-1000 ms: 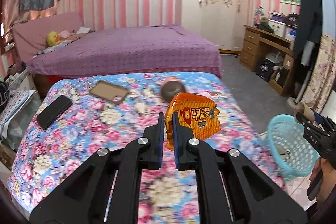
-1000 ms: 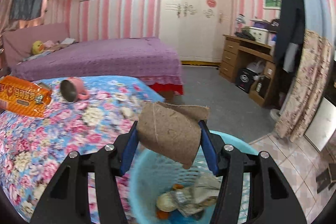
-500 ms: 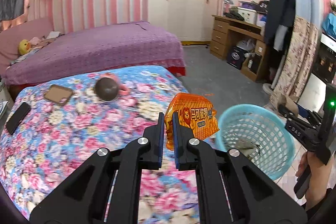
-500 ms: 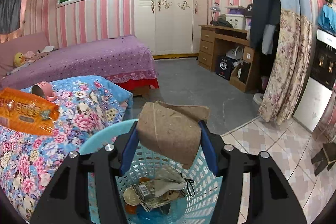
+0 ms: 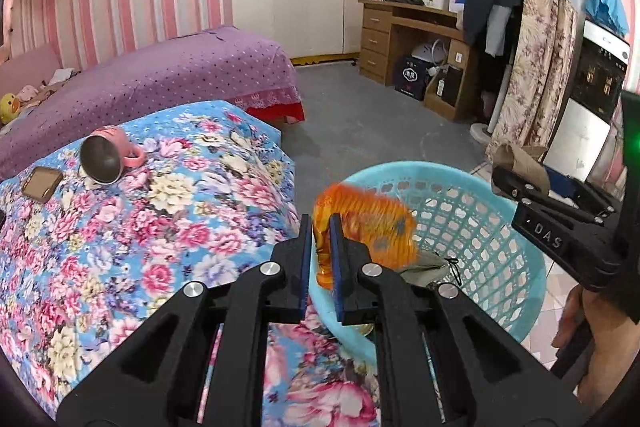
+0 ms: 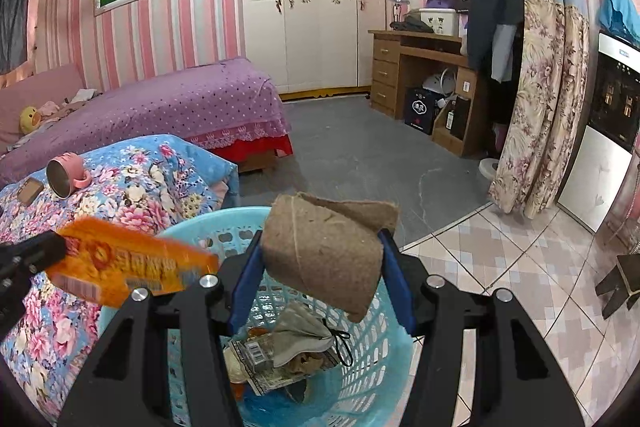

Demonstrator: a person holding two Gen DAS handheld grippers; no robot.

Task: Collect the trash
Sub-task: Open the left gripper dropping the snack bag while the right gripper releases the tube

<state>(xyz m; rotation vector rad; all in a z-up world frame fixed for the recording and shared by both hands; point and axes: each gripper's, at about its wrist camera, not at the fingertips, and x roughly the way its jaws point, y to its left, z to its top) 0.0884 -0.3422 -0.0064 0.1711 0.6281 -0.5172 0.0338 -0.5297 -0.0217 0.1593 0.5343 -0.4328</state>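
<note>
Left gripper point(image 5: 319, 247): jaws opening, orange snack bag point(image 5: 362, 231) between them, at the near rim of the blue basket point(image 5: 516, 291). Right gripper point(image 6: 320, 281): clamped on a brown cardboard tube point(image 6: 324, 259) above the basket. Basket contents: wrappers point(image 6: 276, 359). Beyond, on the flowered bedspread point(image 5: 140, 227): pink mug point(image 5: 106, 159) lying on its side, phone point(image 5: 42, 183).

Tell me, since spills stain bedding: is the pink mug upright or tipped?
Tipped. The pink mug lies on its side on the floral bedspread, dark mouth facing the camera.
</note>
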